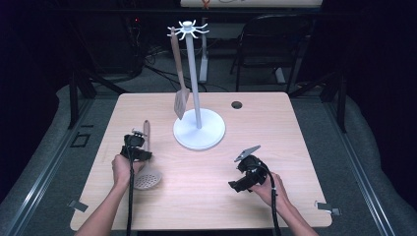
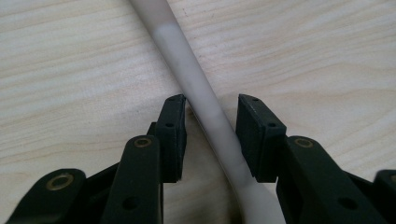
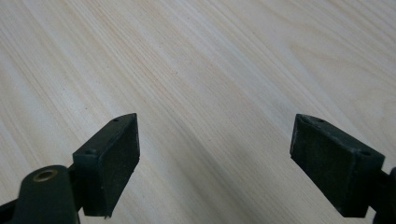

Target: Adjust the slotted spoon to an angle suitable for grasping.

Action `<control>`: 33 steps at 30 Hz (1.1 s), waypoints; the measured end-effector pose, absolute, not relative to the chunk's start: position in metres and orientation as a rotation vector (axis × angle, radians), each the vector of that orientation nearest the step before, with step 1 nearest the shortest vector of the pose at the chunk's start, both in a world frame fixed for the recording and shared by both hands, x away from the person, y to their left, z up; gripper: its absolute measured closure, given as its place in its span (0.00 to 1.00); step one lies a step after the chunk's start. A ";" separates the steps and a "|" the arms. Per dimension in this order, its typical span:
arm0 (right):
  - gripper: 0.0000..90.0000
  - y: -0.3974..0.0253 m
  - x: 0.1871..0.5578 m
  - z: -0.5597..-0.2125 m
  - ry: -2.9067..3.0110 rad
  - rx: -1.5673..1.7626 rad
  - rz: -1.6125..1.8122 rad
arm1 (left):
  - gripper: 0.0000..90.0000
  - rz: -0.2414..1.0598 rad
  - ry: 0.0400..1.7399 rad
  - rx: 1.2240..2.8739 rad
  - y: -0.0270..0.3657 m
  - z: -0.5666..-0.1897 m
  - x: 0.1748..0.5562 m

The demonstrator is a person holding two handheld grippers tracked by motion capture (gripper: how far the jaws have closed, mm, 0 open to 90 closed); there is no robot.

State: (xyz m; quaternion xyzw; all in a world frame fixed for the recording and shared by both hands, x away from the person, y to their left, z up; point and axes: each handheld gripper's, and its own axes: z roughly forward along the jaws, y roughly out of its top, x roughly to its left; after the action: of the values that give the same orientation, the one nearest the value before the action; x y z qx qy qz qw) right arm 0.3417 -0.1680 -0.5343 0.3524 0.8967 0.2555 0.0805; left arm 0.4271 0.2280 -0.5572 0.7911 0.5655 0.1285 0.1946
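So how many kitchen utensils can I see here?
2. A wooden spatula hangs from the white stand, and a slotted spoon lies on the table, its handle between the left gripper jaws.

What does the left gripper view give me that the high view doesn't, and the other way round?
Left gripper view: the jaws stand apart on either side of the skimmer handle, a slight gap at each pad, not yet clamped.
High view: the skimmer's perforated head, the white rack with a slotted spatula hanging from it, and the right gripper over bare table.
Both: the left gripper at that handle.
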 end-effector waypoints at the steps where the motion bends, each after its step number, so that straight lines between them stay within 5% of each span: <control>1: 0.17 -0.168 0.342 -0.534 2.680 1.053 0.767 | 0.71 0.343 1.573 2.223 0.228 -0.557 0.426; 22: 0.18 -0.166 0.341 -0.534 2.704 1.034 0.755 | 0.83 0.211 1.545 2.322 0.249 -0.548 0.403; 27: 0.18 -0.165 0.341 -0.535 2.717 1.036 0.752 | 0.64 0.244 1.584 2.276 0.248 -0.543 0.409; 33: 0.18 -0.164 0.341 -0.535 2.715 1.032 0.745 | 0.63 0.229 1.587 2.239 0.242 -0.542 0.425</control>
State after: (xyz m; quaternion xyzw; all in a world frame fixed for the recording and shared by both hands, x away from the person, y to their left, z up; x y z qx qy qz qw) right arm 0.3407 -0.1639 -0.5349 0.3434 0.9031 0.2479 0.0714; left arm 0.4253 0.2421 -0.5421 0.7978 0.5655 0.0816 0.1924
